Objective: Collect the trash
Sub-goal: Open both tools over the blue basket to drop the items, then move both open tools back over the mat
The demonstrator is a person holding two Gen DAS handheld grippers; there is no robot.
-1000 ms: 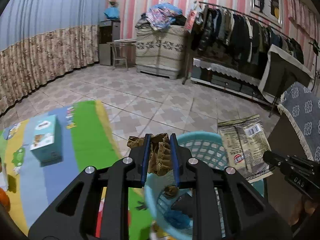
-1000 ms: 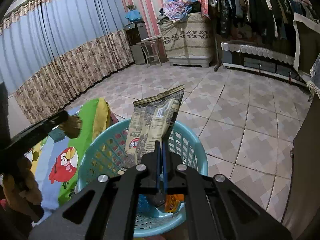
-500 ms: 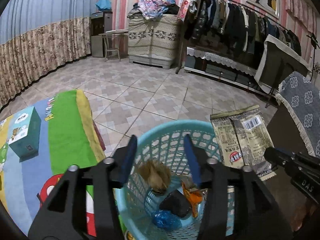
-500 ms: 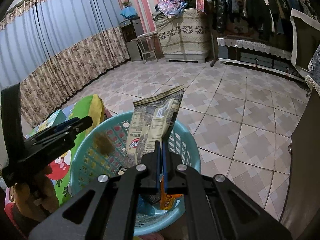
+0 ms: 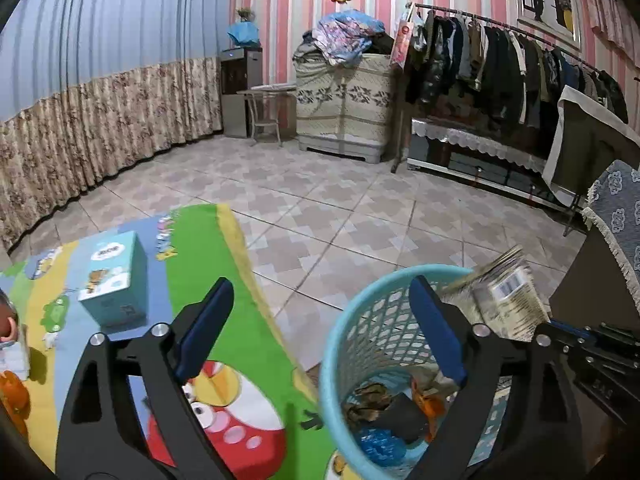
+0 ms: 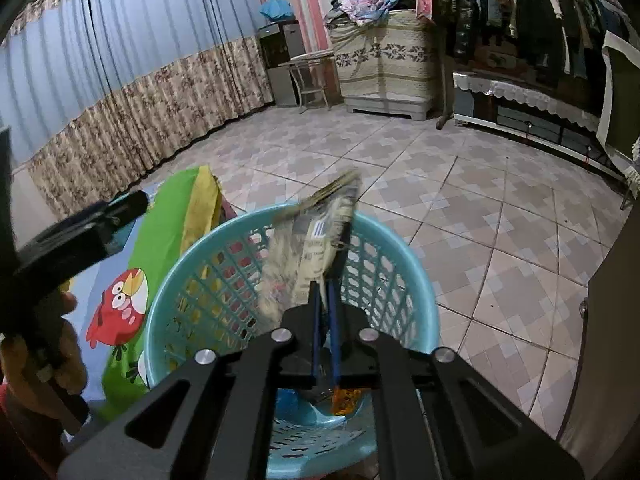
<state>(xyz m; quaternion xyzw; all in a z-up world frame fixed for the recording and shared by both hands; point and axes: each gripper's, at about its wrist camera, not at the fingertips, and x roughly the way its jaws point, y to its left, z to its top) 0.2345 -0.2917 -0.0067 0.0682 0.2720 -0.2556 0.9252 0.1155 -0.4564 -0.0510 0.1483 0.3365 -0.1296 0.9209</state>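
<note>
My left hand-held gripper (image 5: 320,332) has just been opening and now gapes wide with nothing between its pads, poised over the rim of the turquoise mesh basket (image 5: 340,340). The brown crumpled scrap (image 5: 370,398) lies inside on the basket's bottom. My right hand-held gripper (image 6: 325,292) pinches the blurred snack wrapper (image 6: 316,240) upright over the basket, jaws nearly closed.
</note>
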